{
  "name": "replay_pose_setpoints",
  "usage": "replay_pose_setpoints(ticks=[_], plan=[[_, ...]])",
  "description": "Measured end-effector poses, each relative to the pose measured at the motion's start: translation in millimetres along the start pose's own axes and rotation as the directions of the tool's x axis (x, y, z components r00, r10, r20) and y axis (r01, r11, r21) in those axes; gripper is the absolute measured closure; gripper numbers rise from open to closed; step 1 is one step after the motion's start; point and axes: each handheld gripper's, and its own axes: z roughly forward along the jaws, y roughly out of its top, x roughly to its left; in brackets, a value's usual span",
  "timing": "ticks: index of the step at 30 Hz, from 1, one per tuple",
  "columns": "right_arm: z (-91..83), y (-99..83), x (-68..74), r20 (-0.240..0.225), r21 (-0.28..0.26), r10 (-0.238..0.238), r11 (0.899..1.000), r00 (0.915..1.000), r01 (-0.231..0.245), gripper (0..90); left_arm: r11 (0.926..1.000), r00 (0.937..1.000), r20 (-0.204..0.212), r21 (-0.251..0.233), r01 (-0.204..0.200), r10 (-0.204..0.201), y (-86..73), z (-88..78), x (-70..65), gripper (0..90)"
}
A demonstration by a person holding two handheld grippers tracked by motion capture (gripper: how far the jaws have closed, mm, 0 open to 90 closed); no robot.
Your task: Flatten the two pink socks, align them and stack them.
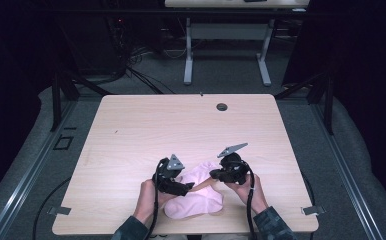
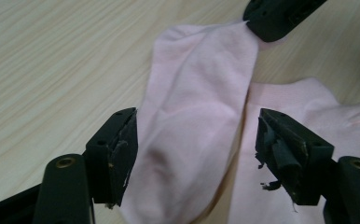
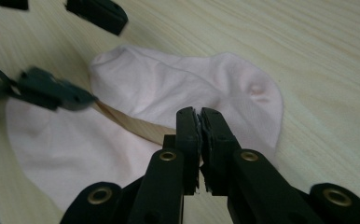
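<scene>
Two pale pink socks lie near the table's front edge, one (image 1: 204, 173) partly over the other (image 1: 193, 205). My right gripper (image 3: 200, 116) is shut, pinching an end of the upper sock (image 3: 178, 84); in the left gripper view that end (image 2: 201, 84) rises to its black jaw tips (image 2: 262, 23). My left gripper (image 2: 197, 140) stands open astride the same sock, its pads on either side of the fabric without pressing. The second sock (image 2: 304, 102) lies flat beside it. From above, the left gripper (image 1: 190, 187) and right gripper (image 1: 213, 174) face each other over the socks.
The light wooden table (image 1: 146, 130) has a small round cable hole (image 1: 222, 106) near its far edge. The person's hands and sleeves come in at the front edge. Behind the table stands another desk's white frame (image 1: 226, 55) on grey carpet.
</scene>
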Motion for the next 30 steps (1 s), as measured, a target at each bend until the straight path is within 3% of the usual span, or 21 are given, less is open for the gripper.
replay_pose_setpoints(ticks=[3,6,8,10,13,18,21,22,26,30], plan=[[-6.9,3.7,2.4,-0.013,0.0,0.018,1.0,0.9997,-0.018,85.8,0.9987,0.9986,-0.021,0.014,-0.049,0.049,7.0,10.4,-13.8,31.7],[-9.1,4.4,4.1,-0.025,-0.022,0.031,0.999,0.9992,-0.031,85.7,0.9979,0.9975,-0.028,0.003,-0.065,0.065,10.9,15.5,-18.7,39.7],[-11.5,4.2,4.5,-0.041,-0.021,0.028,0.999,0.9988,-0.029,85.7,0.9971,0.9967,-0.034,-0.016,-0.074,0.073,12.7,17.9,-18.6,54.1],[-11.5,3.2,4.4,-0.044,-0.022,0.024,0.999,0.9987,-0.025,85.5,0.9972,0.9974,0.001,-0.021,-0.072,0.072,14.5,18.9,-15.3,70.8],[-10.1,0.5,2.2,-0.046,-0.026,0.025,0.999,0.9986,-0.026,85.2,0.9969,0.9969,0.02,-0.018,-0.076,0.076,16.9,20.6,-13.5,87.8],[-8.0,-6.5,1.9,-0.025,-0.046,-0.001,0.999,0.9997,-0.001,80.9,0.9991,0.9985,0.035,-0.01,-0.042,0.042,25.2,17.7,-9.4,88.9],[-9.3,-12.1,7.5,0.041,-0.057,-0.057,0.997,0.9975,0.059,71.0,1.0,0.9993,0.036,-0.002,-0.006,0.006,33.2,14.5,-6.2,88.9],[-10.3,-15.5,11.3,0.08,-0.068,-0.069,0.995,0.9944,0.074,66.1,1.0,0.9994,0.035,-0.003,0.003,-0.003,34.9,13.7,-5.9,88.9],[-9.9,-25.8,23.9,0.151,-0.099,-0.1,0.988,0.9835,0.116,53.1,0.9992,0.9984,0.041,-0.007,0.039,-0.038,43.0,10.5,-3.6,88.8],[-1.6,-31.7,34.7,0.21,-0.124,-0.111,0.982,0.9714,0.139,47.7,0.9979,0.9975,0.034,-0.016,0.062,-0.062,47.9,7.8,-1.4,88.8]])
